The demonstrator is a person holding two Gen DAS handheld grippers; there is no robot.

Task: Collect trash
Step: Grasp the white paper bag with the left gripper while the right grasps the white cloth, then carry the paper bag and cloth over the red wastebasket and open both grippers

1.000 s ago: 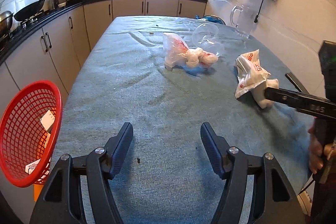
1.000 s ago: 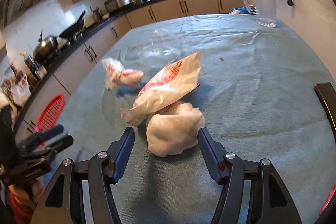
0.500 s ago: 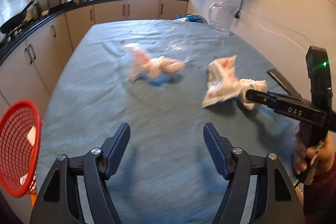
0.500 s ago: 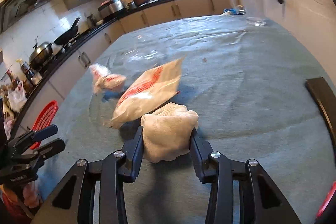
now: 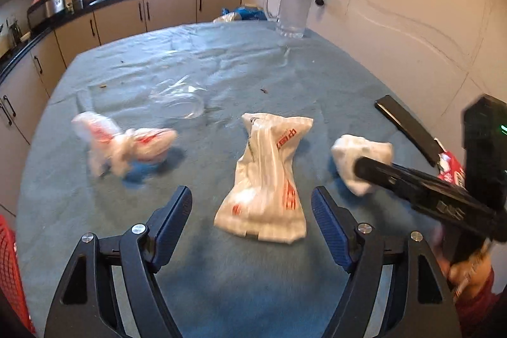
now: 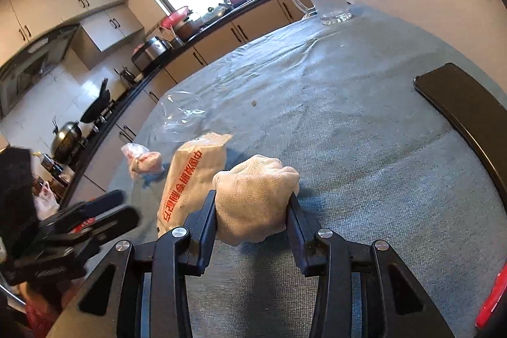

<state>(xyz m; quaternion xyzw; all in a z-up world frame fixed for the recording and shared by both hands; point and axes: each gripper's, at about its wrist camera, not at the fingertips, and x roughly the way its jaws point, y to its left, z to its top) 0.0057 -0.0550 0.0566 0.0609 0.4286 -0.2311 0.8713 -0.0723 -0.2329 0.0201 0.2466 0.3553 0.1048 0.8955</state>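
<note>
Right gripper (image 6: pixel 252 211) pinching crumpled white cloth wad (image 6: pixel 253 198), near table's right edge. Left gripper (image 5: pixel 252 211) spread, straddling white printed plastic bag (image 5: pixel 269 179) mid-table, not touching. Risk: soft wad slips from a shallow pinch; limp bag slides when the jaws close.

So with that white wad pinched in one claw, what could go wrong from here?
The right gripper squeezes the crumpled wad only by its sides, so it might slip out on the way to the red basket. The open left gripper frames the printed bag; being thin and flat, it may slide rather than lift.
</note>
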